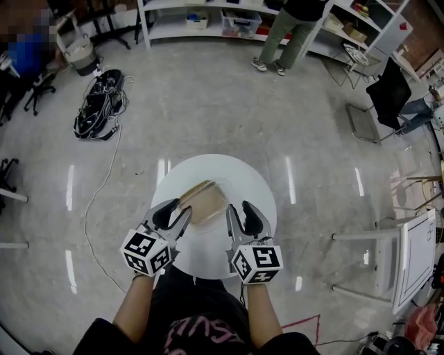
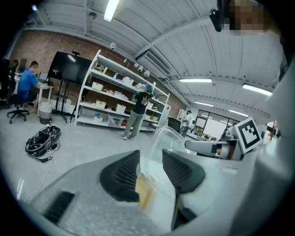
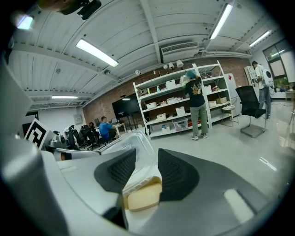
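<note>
The person's two arms reached forward at the bottom of the head view, and pink lettering on the dark shirt was cut off and could not be read. The marker cubes carried only black-and-white square patterns, no words.

The left gripper (image 1: 179,208) and the right gripper (image 1: 238,206) were each clamped on an opposite end of a clear-lidded container (image 1: 204,202). It was held over the round white table (image 1: 258,188). The container's long axis seemed to run crosswise from one gripper to the other, slightly skewed, with the lid facing up.

The left gripper view showed what the head view could not. There the jaws of the left gripper (image 2: 150,162) pinched the thin rim of the container (image 2: 162,140), clear lid above and tan base below. The right gripper (image 2: 209,146) showed at the far end.

In the right gripper view, the right gripper (image 3: 146,167) gripped the container (image 3: 137,154) in the same way. The tan base bulged under the rim, and the left gripper (image 3: 69,150) lay beyond it.

Farther off, a bundle of cables (image 1: 98,105) lay on the glossy floor and a black chair (image 1: 388,96) stood at the right. A person (image 1: 288,33) stood at the white shelves (image 1: 201,19). Only the gripper views showed the brick wall, the dark screen (image 2: 70,67) and a seated person in blue (image 2: 27,84). No label on the container could be made out.
</note>
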Available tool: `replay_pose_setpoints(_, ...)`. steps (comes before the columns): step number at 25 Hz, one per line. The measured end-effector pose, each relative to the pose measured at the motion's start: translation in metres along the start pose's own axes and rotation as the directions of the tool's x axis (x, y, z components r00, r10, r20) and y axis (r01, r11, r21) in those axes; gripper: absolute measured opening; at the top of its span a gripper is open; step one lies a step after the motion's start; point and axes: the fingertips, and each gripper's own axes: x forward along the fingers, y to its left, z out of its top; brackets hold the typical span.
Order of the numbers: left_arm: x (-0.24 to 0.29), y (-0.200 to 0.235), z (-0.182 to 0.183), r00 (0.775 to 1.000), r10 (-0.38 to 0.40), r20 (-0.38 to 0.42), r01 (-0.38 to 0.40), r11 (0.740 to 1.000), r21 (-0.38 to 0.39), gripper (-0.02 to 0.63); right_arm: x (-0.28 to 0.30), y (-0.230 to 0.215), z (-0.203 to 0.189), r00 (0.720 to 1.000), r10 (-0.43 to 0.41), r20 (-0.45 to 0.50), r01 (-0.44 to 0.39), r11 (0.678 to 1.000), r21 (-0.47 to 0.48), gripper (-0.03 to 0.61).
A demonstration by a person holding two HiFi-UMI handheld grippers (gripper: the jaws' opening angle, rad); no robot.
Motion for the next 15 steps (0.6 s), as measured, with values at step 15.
replay_pose_setpoints(15,-0.018,-0.036,0.033,0.997,0.023,0.071,-0.028,0.997,0.076,0.146,-0.030,0.005,0.040,0.995,0.067,0.074,-0.063,0.997,-0.051,0.153)
